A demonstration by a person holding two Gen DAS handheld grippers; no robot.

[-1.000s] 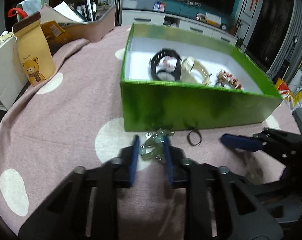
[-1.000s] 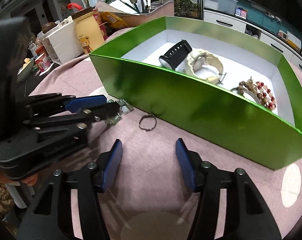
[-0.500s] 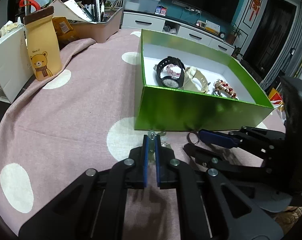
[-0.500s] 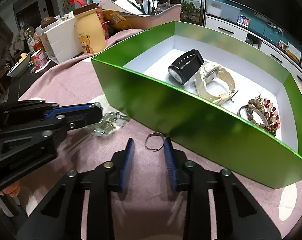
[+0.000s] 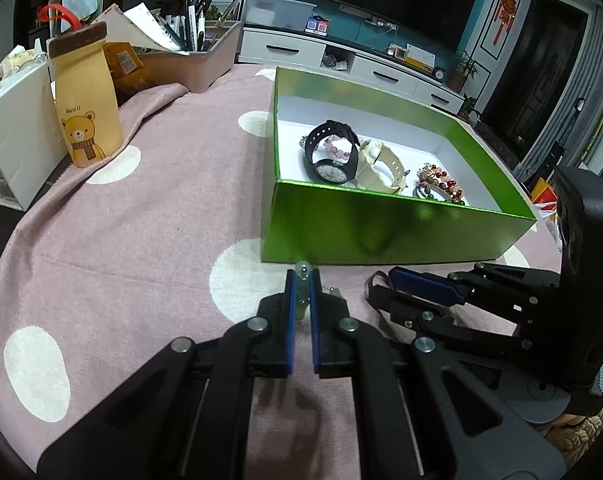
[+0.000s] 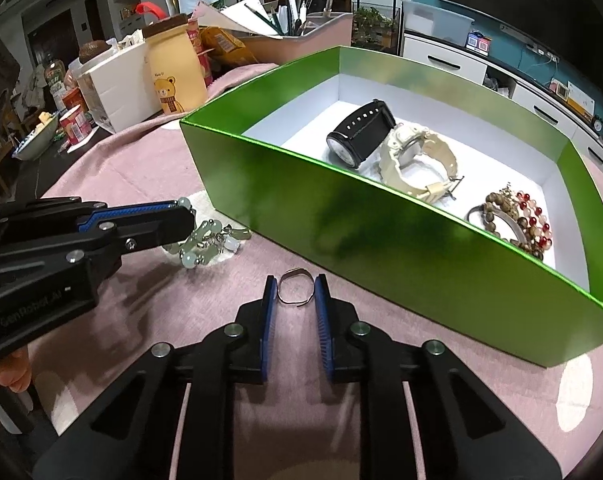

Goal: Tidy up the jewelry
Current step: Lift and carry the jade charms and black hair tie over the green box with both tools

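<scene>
Clutter, a tan bear-print pouch (image 5: 86, 108) and white box (image 5: 15, 136), filled the upper left. Left gripper (image 5: 302, 280) was clamped on pale green bead jewelry (image 6: 205, 242); right gripper (image 6: 295, 289) was closing around a thin metal ring (image 6: 294, 287), just before the shiny green cardboard box's (image 6: 381, 236) wall. Pink dotted cloth (image 5: 121, 240) lay open at left.

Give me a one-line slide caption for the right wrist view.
Right gripper fingers closing around a metal ring on the pink cloth, beside the green box.

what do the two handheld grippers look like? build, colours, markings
Both match: black plastic linkage arms with silver rivets, and ribbed blue pads on two flat parallel fingers. The left gripper carries pale lettering on its side, too blurred to read. The right gripper body shows a small green light in the left wrist view.
</scene>
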